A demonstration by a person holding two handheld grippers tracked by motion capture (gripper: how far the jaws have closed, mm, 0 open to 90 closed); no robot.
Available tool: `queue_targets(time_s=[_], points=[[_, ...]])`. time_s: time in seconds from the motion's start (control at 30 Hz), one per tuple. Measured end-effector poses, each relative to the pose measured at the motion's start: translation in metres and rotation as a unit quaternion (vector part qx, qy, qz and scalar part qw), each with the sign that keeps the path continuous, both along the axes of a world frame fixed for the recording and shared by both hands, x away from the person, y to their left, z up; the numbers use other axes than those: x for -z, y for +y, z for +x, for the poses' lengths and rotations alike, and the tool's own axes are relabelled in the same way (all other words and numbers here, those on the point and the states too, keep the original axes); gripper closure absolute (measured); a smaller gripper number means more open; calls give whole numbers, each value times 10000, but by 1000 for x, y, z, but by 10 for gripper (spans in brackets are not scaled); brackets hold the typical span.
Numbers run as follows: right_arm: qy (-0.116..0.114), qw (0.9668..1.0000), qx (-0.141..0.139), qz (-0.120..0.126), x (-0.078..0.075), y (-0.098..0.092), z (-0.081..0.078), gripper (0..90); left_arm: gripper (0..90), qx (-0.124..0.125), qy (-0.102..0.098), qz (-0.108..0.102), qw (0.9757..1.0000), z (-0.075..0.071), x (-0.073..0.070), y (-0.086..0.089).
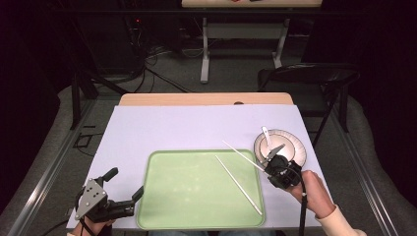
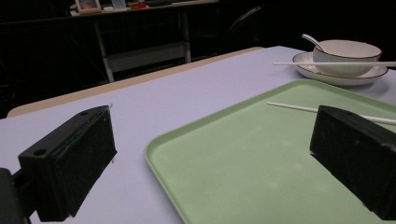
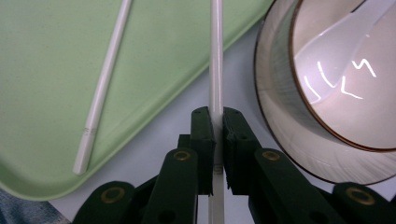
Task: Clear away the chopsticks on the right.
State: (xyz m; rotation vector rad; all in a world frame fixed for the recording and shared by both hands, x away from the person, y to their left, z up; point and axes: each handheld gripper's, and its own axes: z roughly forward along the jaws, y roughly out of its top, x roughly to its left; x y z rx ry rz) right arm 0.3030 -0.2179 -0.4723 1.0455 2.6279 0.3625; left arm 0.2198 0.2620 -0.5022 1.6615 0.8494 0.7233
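Our right tool (image 3: 218,122) pinches a chopstick (image 3: 216,56) at centre frame; our left tool (image 1: 125,189), lower left, stands spread beside the tray (image 1: 162,216).

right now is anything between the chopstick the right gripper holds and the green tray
Nothing visible. The right gripper is shut on one chopstick, whose far end already reaches over the tray. The other chopstick lies on the tray to one side.

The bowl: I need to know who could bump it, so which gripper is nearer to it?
Right. The right gripper, shut on a chopstick, sits just beside the bowl. The left gripper waits open across the green tray, at the table's near left corner.
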Motion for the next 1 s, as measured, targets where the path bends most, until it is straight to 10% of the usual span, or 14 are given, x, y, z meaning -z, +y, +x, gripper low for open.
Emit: queue_targets(time_s=[1.0], points=[[613, 9956, 631, 323, 40, 27, -2, 835, 0, -17, 7, -3, 10000, 0, 0, 0]])
